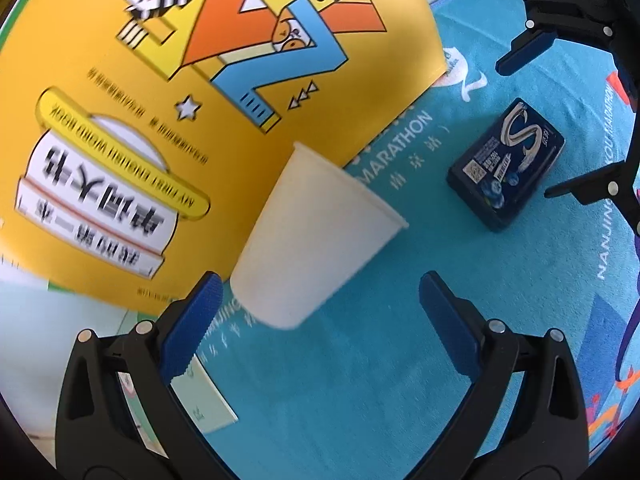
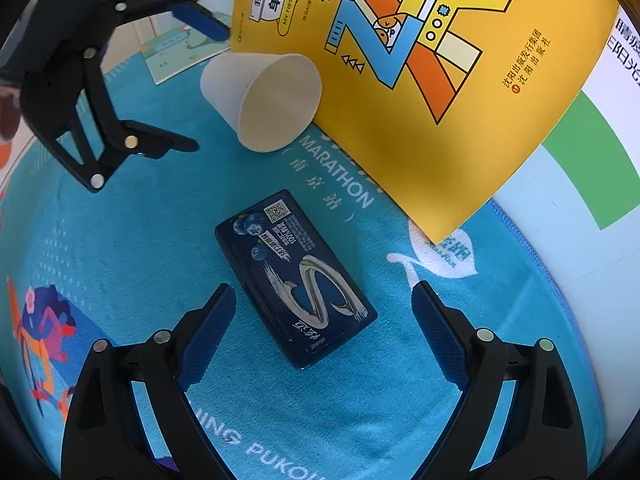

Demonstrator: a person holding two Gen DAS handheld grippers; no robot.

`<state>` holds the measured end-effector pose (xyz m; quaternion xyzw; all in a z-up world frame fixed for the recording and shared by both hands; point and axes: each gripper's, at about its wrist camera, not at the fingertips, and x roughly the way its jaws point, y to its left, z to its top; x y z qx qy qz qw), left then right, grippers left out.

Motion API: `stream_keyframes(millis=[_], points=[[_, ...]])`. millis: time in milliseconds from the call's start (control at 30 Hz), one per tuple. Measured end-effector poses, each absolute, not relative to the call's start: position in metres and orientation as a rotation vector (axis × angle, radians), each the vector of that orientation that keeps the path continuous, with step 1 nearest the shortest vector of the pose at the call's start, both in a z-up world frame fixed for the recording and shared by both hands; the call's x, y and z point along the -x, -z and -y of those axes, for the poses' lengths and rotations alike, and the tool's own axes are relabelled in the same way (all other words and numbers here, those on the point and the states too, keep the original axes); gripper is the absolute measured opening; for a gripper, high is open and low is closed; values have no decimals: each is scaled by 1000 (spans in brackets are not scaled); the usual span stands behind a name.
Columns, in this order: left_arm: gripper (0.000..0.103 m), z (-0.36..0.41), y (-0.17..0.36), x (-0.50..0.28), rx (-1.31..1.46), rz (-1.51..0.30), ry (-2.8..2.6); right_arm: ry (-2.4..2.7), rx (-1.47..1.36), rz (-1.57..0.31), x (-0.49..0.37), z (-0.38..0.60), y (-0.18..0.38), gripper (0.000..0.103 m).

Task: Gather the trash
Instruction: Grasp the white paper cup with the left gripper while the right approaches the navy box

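Right wrist, cup (image 2: 268,100) mouth, left wrist, wall

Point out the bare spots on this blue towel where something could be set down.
Free: the towel left of the dark blue box, and the strip below it toward the right tongs. Crowded: the top, where the paper cup lies on its side against the yellow book, beside the left tongs.
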<state>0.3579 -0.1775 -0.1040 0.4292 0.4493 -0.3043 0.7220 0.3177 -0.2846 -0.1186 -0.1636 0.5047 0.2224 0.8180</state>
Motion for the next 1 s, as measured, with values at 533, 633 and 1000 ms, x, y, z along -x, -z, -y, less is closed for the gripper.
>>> stream_keyframes(millis=[533, 633, 1000], points=[[70, 207, 108, -380, -993, -986, 782, -509, 332, -1068, -307, 290, 131, 62], [64, 204, 107, -381, -991, -984, 789, -507, 333, -1073, -306, 281, 131, 57], [52, 174, 96, -368, -914, -986, 758, -500, 280, -1080, -288, 278, 113, 55]])
